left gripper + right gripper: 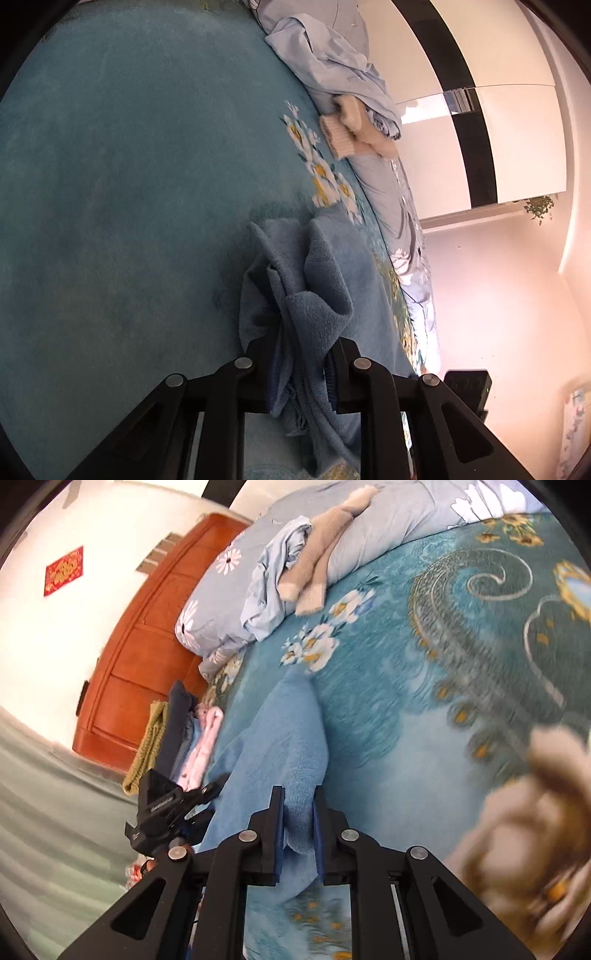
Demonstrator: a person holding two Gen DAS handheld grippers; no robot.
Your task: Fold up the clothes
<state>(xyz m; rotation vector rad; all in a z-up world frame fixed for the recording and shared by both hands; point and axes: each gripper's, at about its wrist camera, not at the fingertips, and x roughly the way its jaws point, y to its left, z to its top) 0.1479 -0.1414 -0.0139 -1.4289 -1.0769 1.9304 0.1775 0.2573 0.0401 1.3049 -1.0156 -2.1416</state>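
A blue fleece garment (310,295) lies bunched on the teal flowered bedspread (129,184). My left gripper (297,354) is shut on a thick wad of it, with a zipper edge running down between the black fingers. In the right wrist view the same blue fleece garment (273,738) stretches away from me over the bedspread (424,701), and my right gripper (298,812) is shut on a fold of it between the blue pads. At the lower left of that view the other gripper (159,805) shows at the garment's far edge.
A crumpled light blue garment (332,62) and cream knit socks (351,129) lie by the pale flowered quilt (369,528) at the bed's far side. Folded clothes are stacked (184,731) at the bed's edge, near an orange wooden cabinet (147,646). A blurred beige shape (528,812) is at lower right.
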